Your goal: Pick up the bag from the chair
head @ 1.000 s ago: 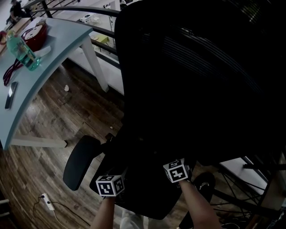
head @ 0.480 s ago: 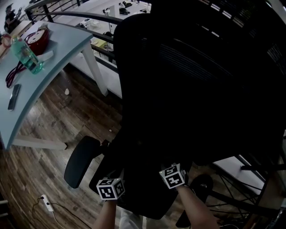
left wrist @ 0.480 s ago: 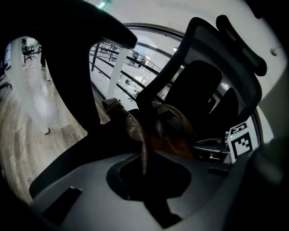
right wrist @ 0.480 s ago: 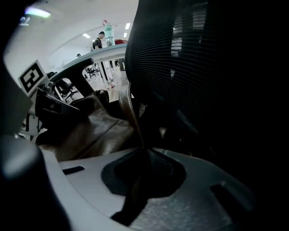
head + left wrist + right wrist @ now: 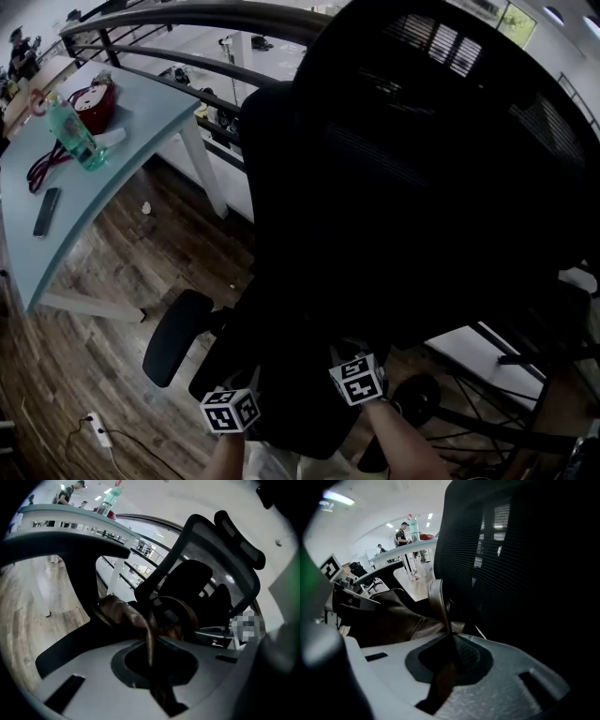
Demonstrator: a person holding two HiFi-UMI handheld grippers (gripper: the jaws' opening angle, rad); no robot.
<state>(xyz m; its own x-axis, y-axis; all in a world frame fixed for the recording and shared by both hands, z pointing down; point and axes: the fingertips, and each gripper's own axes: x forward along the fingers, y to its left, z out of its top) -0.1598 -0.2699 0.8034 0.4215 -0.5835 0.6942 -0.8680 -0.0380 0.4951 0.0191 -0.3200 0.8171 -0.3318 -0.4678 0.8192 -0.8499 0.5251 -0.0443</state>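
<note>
Left gripper [image 5: 152, 660]: fingers clamped on a strap of the brown leather bag [image 5: 121, 615]. Right gripper [image 5: 449, 654]: fingers clamped on a strap [image 5: 437, 597] of the same bag. Bag: between both grippers, close against the black mesh chair [image 5: 422, 187]; contact with seat indeterminate. Table [image 5: 141, 122]: left, carrying green bottle [image 5: 75, 131].

Office (open-plan): mesh chair [image 5: 422, 206], desk [image 5: 131, 159].

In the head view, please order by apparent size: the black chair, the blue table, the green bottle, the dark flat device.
1. black chair
2. blue table
3. green bottle
4. dark flat device, only a little smaller than the bottle
</note>
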